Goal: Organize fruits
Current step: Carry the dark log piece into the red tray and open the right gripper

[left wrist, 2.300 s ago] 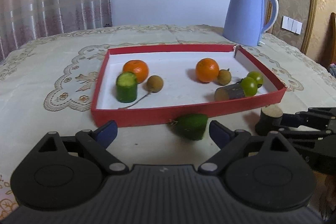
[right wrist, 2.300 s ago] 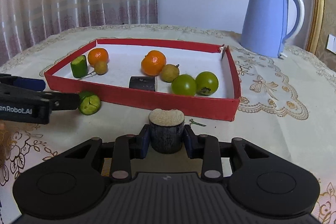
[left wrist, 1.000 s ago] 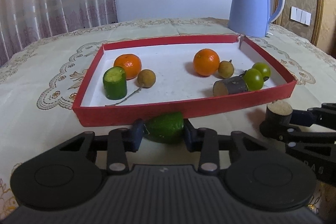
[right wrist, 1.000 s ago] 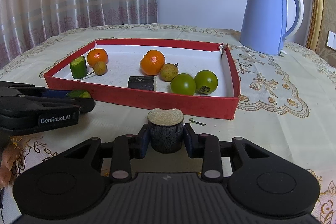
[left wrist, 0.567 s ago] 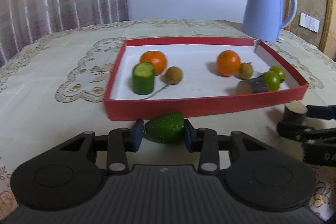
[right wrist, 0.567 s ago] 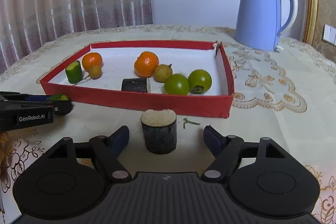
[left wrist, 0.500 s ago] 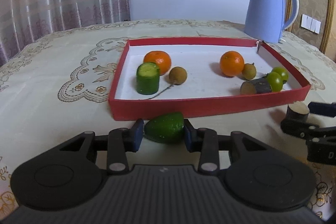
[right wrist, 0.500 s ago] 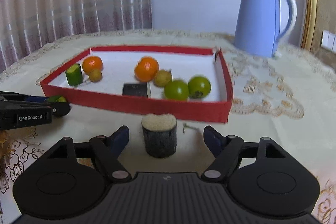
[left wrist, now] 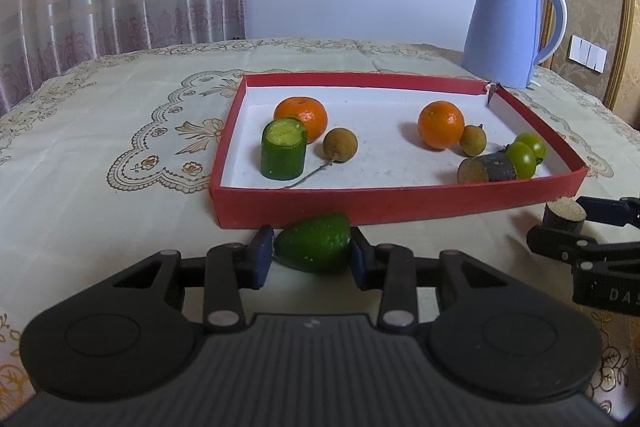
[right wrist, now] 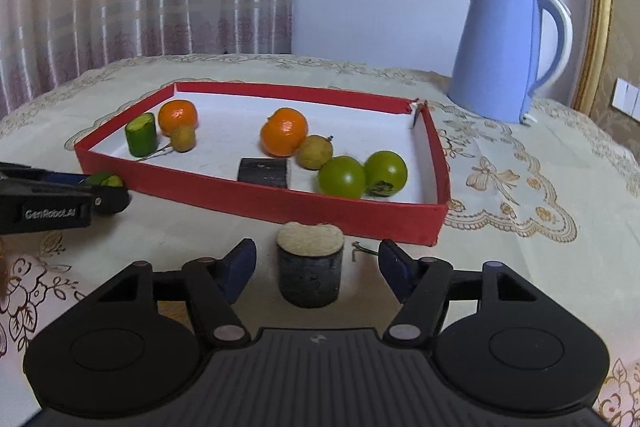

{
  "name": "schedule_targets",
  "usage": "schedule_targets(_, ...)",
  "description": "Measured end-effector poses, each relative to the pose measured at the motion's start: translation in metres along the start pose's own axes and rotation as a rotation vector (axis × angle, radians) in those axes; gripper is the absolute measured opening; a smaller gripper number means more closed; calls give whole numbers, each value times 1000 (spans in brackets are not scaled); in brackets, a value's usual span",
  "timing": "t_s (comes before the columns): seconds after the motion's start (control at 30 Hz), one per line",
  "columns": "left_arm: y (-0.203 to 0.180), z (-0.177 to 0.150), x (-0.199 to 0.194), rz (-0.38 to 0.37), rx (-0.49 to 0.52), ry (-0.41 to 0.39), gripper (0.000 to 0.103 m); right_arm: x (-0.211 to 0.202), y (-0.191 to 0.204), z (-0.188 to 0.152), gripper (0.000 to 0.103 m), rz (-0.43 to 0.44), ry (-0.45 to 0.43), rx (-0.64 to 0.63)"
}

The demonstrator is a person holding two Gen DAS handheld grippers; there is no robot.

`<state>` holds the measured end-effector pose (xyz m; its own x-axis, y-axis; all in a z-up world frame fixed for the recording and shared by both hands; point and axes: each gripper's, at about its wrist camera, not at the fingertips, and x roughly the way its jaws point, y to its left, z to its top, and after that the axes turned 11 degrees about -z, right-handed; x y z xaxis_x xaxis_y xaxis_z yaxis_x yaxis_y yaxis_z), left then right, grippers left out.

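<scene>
My left gripper [left wrist: 312,253] is shut on a green cucumber end piece [left wrist: 314,247], held just in front of the red tray [left wrist: 400,205]. It also shows in the right wrist view [right wrist: 102,181]. My right gripper [right wrist: 316,269] is open around a dark sugarcane stub [right wrist: 311,267] that stands upright on the cloth, fingers apart from it; the stub also shows in the left wrist view [left wrist: 564,215]. In the tray lie two oranges [left wrist: 301,113] [left wrist: 441,124], a cucumber chunk [left wrist: 283,149], two longans [left wrist: 340,144] [left wrist: 473,139], a sugarcane piece [left wrist: 486,169] and two green fruits [left wrist: 522,155].
A blue kettle [left wrist: 508,31] stands behind the tray's far right corner. A small twig [right wrist: 362,249] lies by the tray's front wall. An embroidered cloth [left wrist: 120,131] covers the table. Curtains hang at the back left.
My left gripper closed on the green cucumber end piece and has lifted it slightly. My right gripper opened and let go of the sugarcane stub, which now stands on the cloth.
</scene>
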<state>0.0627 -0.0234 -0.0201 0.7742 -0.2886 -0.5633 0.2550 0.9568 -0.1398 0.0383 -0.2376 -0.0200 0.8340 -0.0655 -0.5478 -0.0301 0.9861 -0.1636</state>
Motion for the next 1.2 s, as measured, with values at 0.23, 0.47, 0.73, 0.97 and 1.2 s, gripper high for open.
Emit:
schedule_targets(0.23, 6, -1, -2, -24, -3, -2, 35, 0, 11, 3, 54, 3, -5, -52)
schedule_targets(0.47, 4, 0, 0, -23, 21, 7, 36, 6, 7, 3, 35, 20, 19, -32)
schedule_targets(0.73, 3, -1, 1, -24, 22, 8, 35, 4, 2, 2, 33, 30, 18, -17)
schedule_targets(0.97, 4, -1, 0, -25, 20, 7, 35, -8, -3, 5, 33, 30, -11, 1)
schedule_targets(1.2, 6, -1, 0, -33, 12, 5, 35, -17, -10, 28, 33, 14, -73, 24)
